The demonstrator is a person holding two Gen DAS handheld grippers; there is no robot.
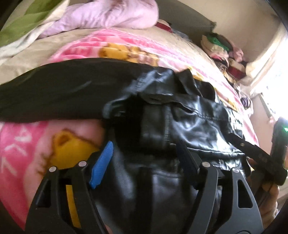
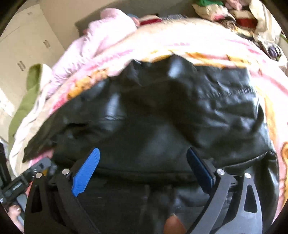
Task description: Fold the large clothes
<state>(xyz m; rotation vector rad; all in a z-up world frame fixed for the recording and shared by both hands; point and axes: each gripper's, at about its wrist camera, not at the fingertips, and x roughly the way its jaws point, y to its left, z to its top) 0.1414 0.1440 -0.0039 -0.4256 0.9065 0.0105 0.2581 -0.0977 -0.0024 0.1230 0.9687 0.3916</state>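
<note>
A black leather jacket (image 1: 189, 126) lies crumpled on a bed, its strap and stitched seams showing in the left wrist view. My left gripper (image 1: 144, 160) hovers over its near part, open, blue pads (image 1: 101, 164) wide apart with leather below them and nothing pinched. In the right wrist view the same jacket (image 2: 162, 117) fills the middle, blurred. My right gripper (image 2: 144, 165) stands open just above the jacket's near fold, its blue pads (image 2: 86, 172) far apart and clear of the leather. A fingertip (image 2: 173, 225) shows at the bottom edge.
A pink blanket (image 1: 23, 147) with yellow cartoon prints covers the bed. A pale pink quilt (image 1: 111, 14) and a green and white cloth (image 1: 27, 23) lie at the head. Piled clothes (image 1: 225, 50) sit at the far right by a bright window. White cabinets (image 2: 23, 45) stand at the left.
</note>
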